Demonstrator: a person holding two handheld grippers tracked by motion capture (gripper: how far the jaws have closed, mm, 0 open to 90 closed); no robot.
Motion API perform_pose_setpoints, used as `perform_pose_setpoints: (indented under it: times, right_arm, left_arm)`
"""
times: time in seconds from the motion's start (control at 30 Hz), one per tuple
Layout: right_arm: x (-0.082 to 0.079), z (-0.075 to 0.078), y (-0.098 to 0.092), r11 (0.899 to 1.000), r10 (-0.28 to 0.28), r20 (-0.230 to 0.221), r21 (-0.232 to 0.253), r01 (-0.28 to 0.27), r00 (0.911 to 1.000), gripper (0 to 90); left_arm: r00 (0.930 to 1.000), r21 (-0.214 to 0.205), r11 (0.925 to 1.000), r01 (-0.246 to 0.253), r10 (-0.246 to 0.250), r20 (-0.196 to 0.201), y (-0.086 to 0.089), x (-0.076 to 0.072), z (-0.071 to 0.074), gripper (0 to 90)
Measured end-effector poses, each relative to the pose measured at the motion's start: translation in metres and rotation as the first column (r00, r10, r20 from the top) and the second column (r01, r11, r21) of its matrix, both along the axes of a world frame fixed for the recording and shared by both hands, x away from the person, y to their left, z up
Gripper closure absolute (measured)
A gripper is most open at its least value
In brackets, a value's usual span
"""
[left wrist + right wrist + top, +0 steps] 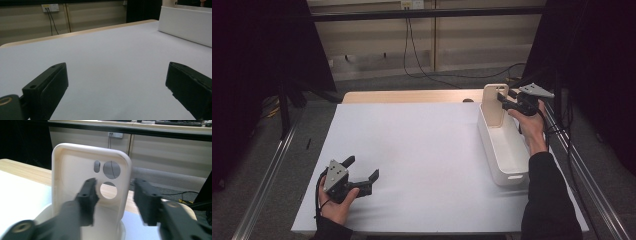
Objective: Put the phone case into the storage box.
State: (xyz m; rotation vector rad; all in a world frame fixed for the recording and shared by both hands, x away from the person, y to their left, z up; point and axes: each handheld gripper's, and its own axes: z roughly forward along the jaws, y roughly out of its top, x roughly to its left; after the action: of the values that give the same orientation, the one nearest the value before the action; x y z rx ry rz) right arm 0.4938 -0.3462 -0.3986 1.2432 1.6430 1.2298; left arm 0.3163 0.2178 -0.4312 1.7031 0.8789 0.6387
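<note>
A cream phone case [494, 105] stands upright at the far end of a long white bin [507, 155] on the right of the table. In the right gripper view the case [75, 170] shows its inner face with camera cut-outs. My right gripper [504, 100] is at the case's top right edge, and its jaws [115, 185] stand apart on either side of that edge without pressing on it. My left gripper [362, 167] rests low at the front left of the table, open, with nothing between its jaws [117, 72].
A white sheet [412, 150] covers the table, with a strip of bare wood [407, 96] along the far edge. The bin's white wall [185, 25] rises at the right in the left gripper view. Metal rails [267, 170] run along both sides, and cables lie on the floor beyond.
</note>
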Motion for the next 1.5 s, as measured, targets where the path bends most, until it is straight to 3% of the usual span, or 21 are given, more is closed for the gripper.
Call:
perform_pose_setpoints:
  times: [0.1, 0.2, 0.3, 0.4, 0.73, 0.8, 0.87, 1.0, 1.23, 1.5]
  right_arm:
    - [0.0, 0.001, 0.001, 1.0, -0.013, -0.006, 0.008, 0.013, 0.9999, 34.1]
    - [0.0, 0.001, 0.0, 1.0, -0.015, -0.004, 0.024, 0.015, 0.9999, 25.2]
    - [-0.001, 0.002, 0.001, 0.998, -0.054, 0.007, 0.022, 0.054, 0.9985, 8.9]
    - [0.0, 0.002, 0.001, 0.997, -0.074, 0.016, 0.027, 0.074, 0.9971, 3.1]
    - [-0.006, 0.006, 0.005, 0.997, -0.065, -0.021, 0.04, 0.066, 0.9976, 0.0]
    - [-0.007, 0.007, 0.005, 0.997, -0.056, -0.025, 0.048, 0.057, 0.9981, 0.4]
    - [-0.007, 0.008, 0.004, 0.995, -0.045, -0.019, 0.088, 0.047, 0.9988, 0.9]
    - [-0.008, 0.008, 0.003, 0.993, -0.053, -0.017, 0.103, 0.055, 0.9984, 1.9]
    - [-0.016, 0.013, 0.005, 0.996, -0.05, -0.003, 0.079, 0.05, 0.9987, 0.8]
    - [-0.027, 0.016, 0.001, 0.994, -0.044, 0.004, 0.101, 0.043, 0.999, 0.0]
  left_arm:
    - [0.9996, -0.008, 0.9998, -0.016, 0.016, 0.022, 0.002, -0.001, 0.002, 5.2]
    - [0.9998, -0.023, 0.9997, -0.013, 0.013, 0.012, 0.002, 0.001, 0.001, 5.1]
    - [1.0, -0.047, 0.9989, -0.004, 0.005, 0.006, -0.001, 0.0, 0.002, 5.1]
    - [0.9999, -0.044, 0.999, 0.0, 0.0, 0.014, -0.003, 0.0, 0.003, 4.7]
    - [0.9996, -0.032, 0.9994, -0.012, 0.013, 0.024, -0.004, 0.0, 0.003, 4.2]
    - [0.9995, -0.049, 0.9986, -0.022, 0.023, 0.021, -0.002, 0.0, 0.003, 4.0]
    - [0.9992, -0.047, 0.9983, -0.034, 0.035, 0.021, 0.0, 0.0, 0.003, 4.0]
    - [0.9987, -0.045, 0.998, -0.044, 0.045, 0.022, 0.003, 0.001, 0.003, 4.0]
    - [0.9987, -0.037, 0.9983, -0.045, 0.046, 0.023, 0.002, 0.001, 0.002, 4.0]
    - [0.9985, -0.034, 0.9983, -0.048, 0.049, 0.024, 0.002, 0.0, 0.003, 3.9]
